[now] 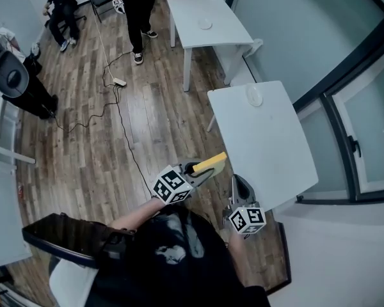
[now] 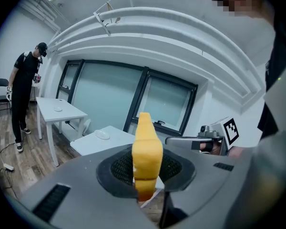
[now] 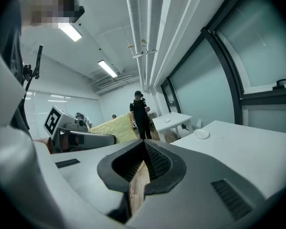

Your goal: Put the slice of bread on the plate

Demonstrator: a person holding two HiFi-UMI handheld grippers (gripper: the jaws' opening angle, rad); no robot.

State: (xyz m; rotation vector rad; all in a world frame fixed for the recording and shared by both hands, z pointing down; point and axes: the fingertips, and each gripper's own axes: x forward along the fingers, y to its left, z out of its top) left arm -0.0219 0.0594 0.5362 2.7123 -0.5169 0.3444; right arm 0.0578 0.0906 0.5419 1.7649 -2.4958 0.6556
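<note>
A yellow slice of bread (image 1: pixel 211 163) stands on edge between the jaws of my left gripper (image 1: pixel 201 170), which is shut on it, held over the wood floor just left of the near white table (image 1: pixel 269 146). In the left gripper view the bread (image 2: pixel 144 128) rises upright from the jaws. A small white plate (image 1: pixel 254 96) lies at the far end of that table, and shows as the plate (image 2: pixel 103 134) and the plate (image 3: pixel 201 134). My right gripper (image 1: pixel 237 187) hangs shut and empty by the table's near corner. From the right gripper view, the bread (image 3: pixel 117 128) shows at the left.
A second white table (image 1: pixel 205 37) with its own small plate (image 1: pixel 205 23) stands farther back. A person (image 1: pixel 137 11) stands beyond it, and another sits at the far left. A cable (image 1: pixel 118 117) runs across the floor. A window wall (image 1: pixel 345 107) borders the right side.
</note>
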